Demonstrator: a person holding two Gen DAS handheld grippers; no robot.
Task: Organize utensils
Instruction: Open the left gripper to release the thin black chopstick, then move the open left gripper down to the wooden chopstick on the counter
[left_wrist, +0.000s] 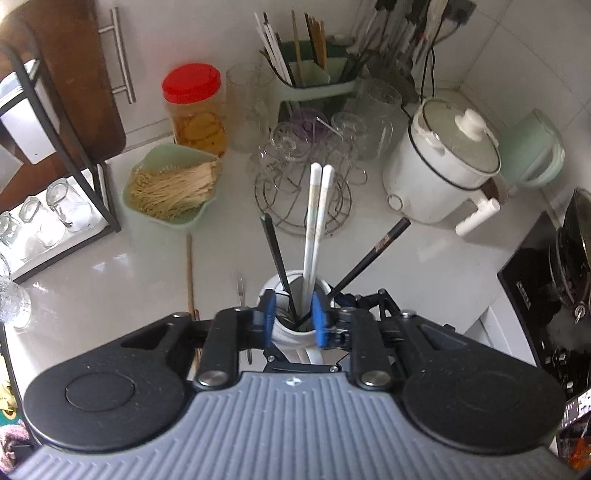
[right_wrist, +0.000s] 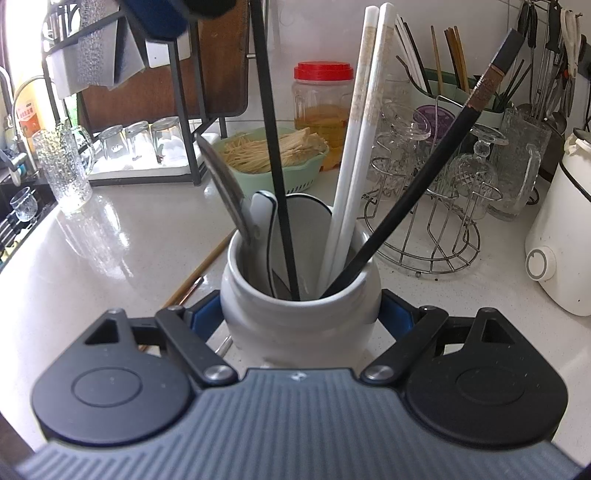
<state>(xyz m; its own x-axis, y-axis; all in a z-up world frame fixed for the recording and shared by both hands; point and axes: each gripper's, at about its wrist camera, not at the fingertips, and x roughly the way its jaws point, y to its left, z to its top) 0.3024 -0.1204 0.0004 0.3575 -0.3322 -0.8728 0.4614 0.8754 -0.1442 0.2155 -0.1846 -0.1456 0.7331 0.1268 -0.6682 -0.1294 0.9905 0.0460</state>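
A white jar (right_wrist: 299, 291) stands on the pale counter (right_wrist: 110, 251) and holds two white chopsticks (right_wrist: 364, 122) side by side, one black chopstick (right_wrist: 273, 155) nearly upright, a second black chopstick (right_wrist: 447, 162) leaning right, a metal spoon (right_wrist: 221, 184) and a white ceramic spoon (right_wrist: 264, 221). Behind it a green bowl (right_wrist: 295, 173) is full of pale noodles, next to a red-lidded plastic jar (right_wrist: 323, 107) of yellow slices. A green caddy (left_wrist: 314, 85) at the back wall holds more chopsticks, and a wire rack (right_wrist: 424, 236) carries upturned glasses.

The counter is crowded at the back and right, where a white cooker (left_wrist: 443, 173) sits; the front left is barer, with a wooden chopstick (left_wrist: 190, 273) and a small spoon (left_wrist: 240, 288) lying flat beside the jar.

The right gripper (right_wrist: 300, 317) clamps the jar's body, a blue pad pressed on each side. The left gripper (left_wrist: 293, 319) hangs over the jar's mouth, its jaws parted a little, the upright black chopstick between the blue pads but not pinched by them.
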